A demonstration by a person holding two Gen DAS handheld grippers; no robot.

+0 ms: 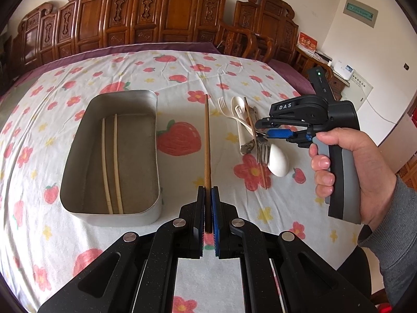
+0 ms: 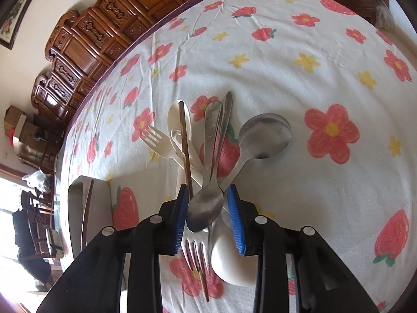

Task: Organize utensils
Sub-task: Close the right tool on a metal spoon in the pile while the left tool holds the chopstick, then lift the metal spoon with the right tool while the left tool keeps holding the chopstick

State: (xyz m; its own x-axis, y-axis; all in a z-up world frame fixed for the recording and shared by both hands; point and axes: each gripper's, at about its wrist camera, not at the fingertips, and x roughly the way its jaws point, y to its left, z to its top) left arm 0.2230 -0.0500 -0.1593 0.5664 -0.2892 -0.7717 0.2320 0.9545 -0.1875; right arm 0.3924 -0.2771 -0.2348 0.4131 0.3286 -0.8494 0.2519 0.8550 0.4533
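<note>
My left gripper [image 1: 207, 191] is shut on a brown wooden chopstick [image 1: 207, 140] that points away, just right of a metal tray [image 1: 78, 161]. Two cream chopsticks [image 1: 112, 167] lie inside the tray. My right gripper [image 2: 207, 195] is open, its blue pads either side of a metal spoon [image 2: 207, 203] atop a utensil pile. The pile holds a second brown chopstick [image 2: 185, 148], a cream fork [image 2: 159, 140], a metal fork [image 2: 196, 253], a large metal spoon [image 2: 263, 135] and a white spoon [image 2: 229, 263]. The right gripper shows in the left wrist view [image 1: 260, 129] over the pile [image 1: 250, 130].
The table wears a white cloth with strawberries and flowers [image 1: 179, 138]. Carved wooden chairs [image 1: 156, 13] line the far edge. A hand [image 1: 365, 172] holds the right gripper's handle. A side table with boxes [image 1: 346, 73] stands at the far right.
</note>
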